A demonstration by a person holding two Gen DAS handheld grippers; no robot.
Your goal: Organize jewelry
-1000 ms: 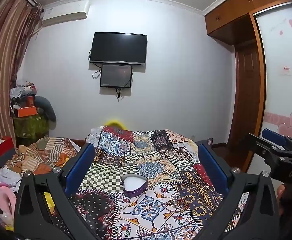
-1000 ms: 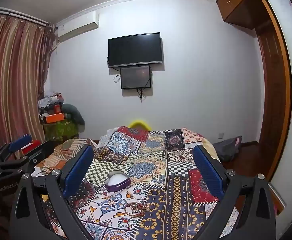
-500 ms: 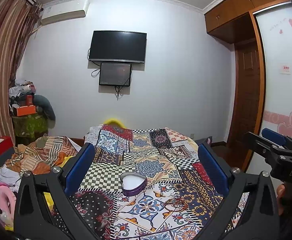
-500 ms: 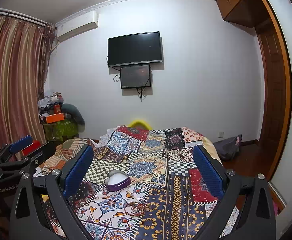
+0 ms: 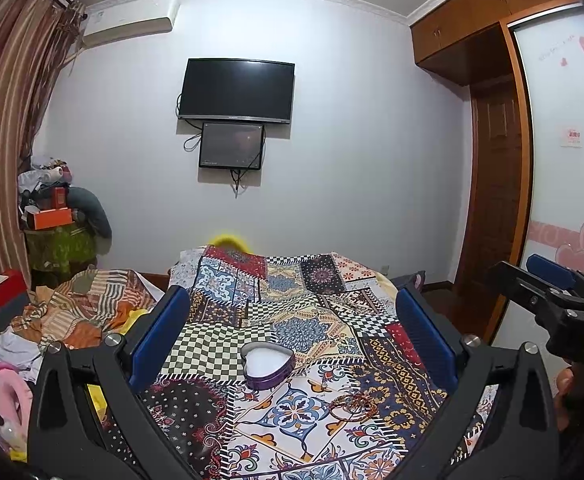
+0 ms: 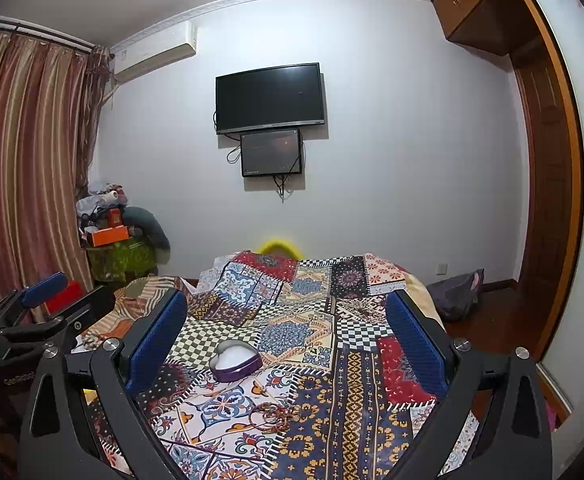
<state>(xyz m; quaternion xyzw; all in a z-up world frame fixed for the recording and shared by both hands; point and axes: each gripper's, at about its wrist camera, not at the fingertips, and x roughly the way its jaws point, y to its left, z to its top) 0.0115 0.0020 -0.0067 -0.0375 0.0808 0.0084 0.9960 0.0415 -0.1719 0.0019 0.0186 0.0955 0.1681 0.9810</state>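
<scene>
Both grippers — left gripper point(image 5: 292, 340) and right gripper point(image 6: 288, 344) — hover spread wide, empty. Nothing is sorted yet: the bangles point(image 6: 272, 416) lie on the quilt point(image 6: 355, 400), near and right of the empty heart-shaped box point(image 6: 236, 360).

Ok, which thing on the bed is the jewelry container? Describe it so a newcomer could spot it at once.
Start at the bed's patchwork quilt, below the wall-mounted TV. Near the quilt's middle, by the green-and-white checkered patch, sits the heart-shaped tin. It has a purple wall and white lining, unlike the loose reddish bangles lying nearer the camera.
</scene>
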